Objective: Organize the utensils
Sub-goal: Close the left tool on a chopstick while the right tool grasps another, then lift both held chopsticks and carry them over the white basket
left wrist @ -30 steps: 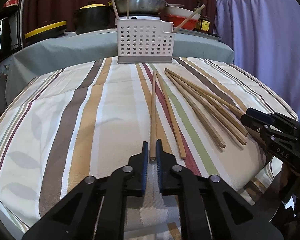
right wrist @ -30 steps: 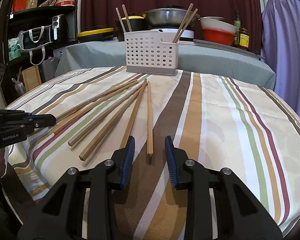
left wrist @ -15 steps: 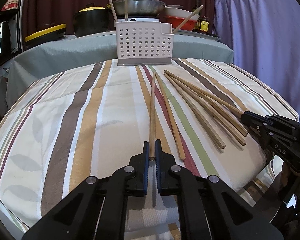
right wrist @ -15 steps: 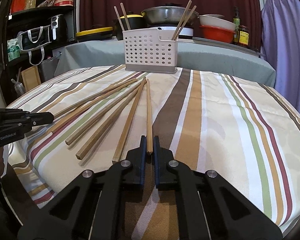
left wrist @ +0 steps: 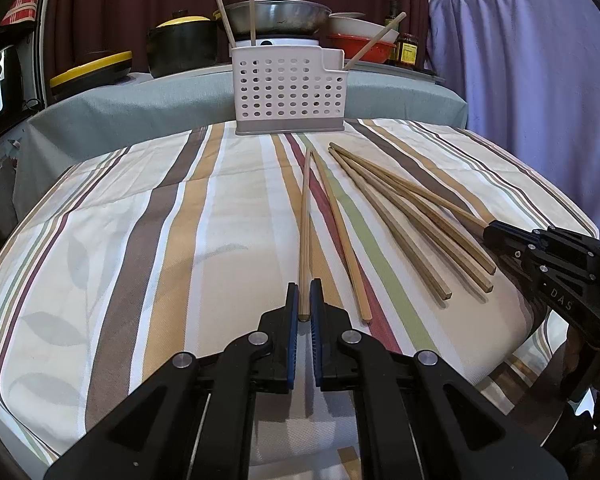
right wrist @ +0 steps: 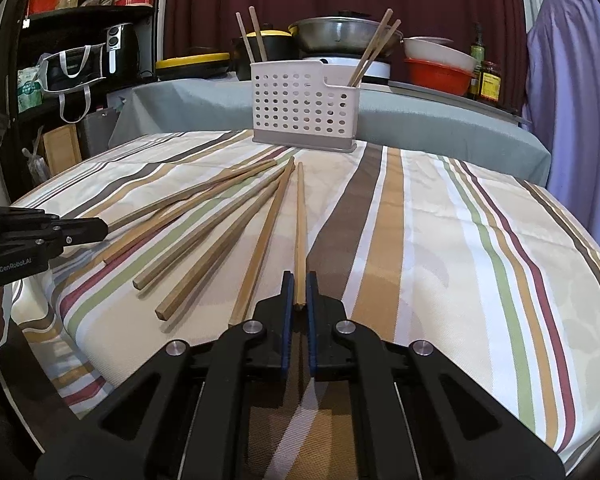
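Several wooden chopsticks lie fanned on the striped tablecloth (left wrist: pixel 120 240). My left gripper (left wrist: pixel 304 300) is shut on the near end of a light chopstick (left wrist: pixel 305 220) that points toward the white perforated utensil holder (left wrist: pixel 290 92). My right gripper (right wrist: pixel 299 292) is shut on the near end of another chopstick (right wrist: pixel 300 220); it also shows in the left wrist view (left wrist: pixel 496 232) at the right table edge. The holder (right wrist: pixel 306 108) stands at the far table edge with a few chopsticks upright in it. My left gripper shows in the right wrist view (right wrist: pixel 96 230).
Loose chopsticks (left wrist: pixel 400 220) lie between the two held ones. Behind the table a grey-covered counter (right wrist: pixel 420 116) carries pots, a wok and bowls. A shelf with bags (right wrist: pixel 68 72) stands left. A purple cloth (left wrist: pixel 520 80) hangs right.
My right gripper has closed on its chopstick, from open a second ago. Both held chopsticks have lifted slightly at the near ends. My left gripper stayed shut.
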